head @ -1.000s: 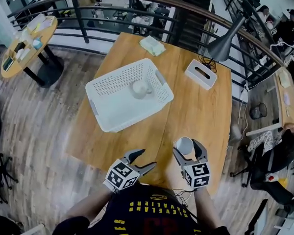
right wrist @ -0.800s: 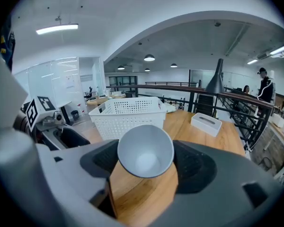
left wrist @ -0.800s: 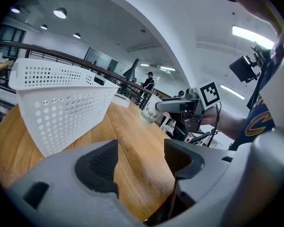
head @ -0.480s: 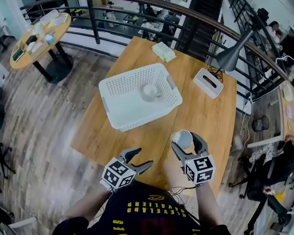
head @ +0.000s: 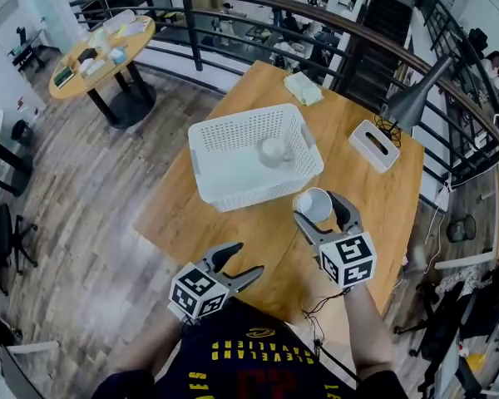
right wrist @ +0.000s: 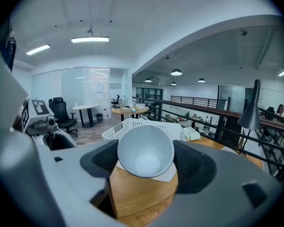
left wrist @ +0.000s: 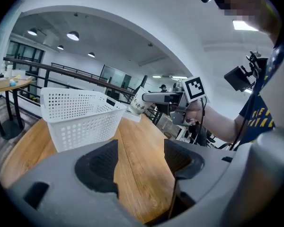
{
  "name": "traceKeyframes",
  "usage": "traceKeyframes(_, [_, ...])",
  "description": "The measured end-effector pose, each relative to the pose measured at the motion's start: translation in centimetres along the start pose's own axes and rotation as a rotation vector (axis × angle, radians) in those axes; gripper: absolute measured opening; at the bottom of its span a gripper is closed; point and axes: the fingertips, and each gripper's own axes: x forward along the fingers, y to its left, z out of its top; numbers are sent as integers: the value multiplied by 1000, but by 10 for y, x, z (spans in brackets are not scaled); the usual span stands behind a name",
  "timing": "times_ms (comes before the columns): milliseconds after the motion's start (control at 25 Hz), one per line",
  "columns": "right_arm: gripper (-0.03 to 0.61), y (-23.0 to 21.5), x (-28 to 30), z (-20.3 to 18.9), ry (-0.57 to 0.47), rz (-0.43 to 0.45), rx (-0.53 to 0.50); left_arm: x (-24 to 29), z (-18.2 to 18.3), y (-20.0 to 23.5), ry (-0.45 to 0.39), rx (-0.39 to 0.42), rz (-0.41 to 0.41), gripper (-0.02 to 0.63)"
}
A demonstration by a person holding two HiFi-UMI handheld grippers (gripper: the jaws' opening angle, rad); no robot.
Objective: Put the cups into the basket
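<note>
R gripper [head: 320, 210]: jaws closed on a white cup [right wrist: 145, 150], cup mouth facing back toward the holder. The cup is held clear of the table [head: 258, 248], just beside the near-right corner of the white basket [head: 233, 185]. It appears to be outside the rim, but the angle is poor.

L gripper [head: 243, 260]: jaws well apart, nothing between them, held low over the table's near edge.

Second white cup [head: 273, 150] is inside the basket, right of centre. Tissue box [head: 374, 145] on the table, far-right side.

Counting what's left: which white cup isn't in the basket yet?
The cup gripped by the right gripper, held up beside the basket; the other cup already sits inside it.
</note>
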Motion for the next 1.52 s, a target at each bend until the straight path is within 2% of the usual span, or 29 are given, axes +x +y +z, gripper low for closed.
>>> traceKeyframes(280, [345, -4, 27, 36, -22, 23, -27, -33, 34, 33, -98, -19, 66, 293])
traceKeyframes(640, [345, 3, 96, 72, 11, 36, -34, -49, 76, 72, -128, 21, -21, 293])
traceKeyframes(880, [345, 15, 153, 67, 104, 84, -29, -58, 88, 110, -145, 2, -65, 293])
traceKeyframes(1160, [345, 33, 211, 50, 197, 198, -79, -69, 93, 157, -163, -38, -66, 293])
traceKeyframes(1360, [345, 38, 237, 33, 242, 336, -194, -70, 88, 173, -147, -58, -67, 293])
traceKeyframes(1520, [345, 51, 252, 13, 311, 479, -261, -77, 85, 190, -146, -87, -41, 293])
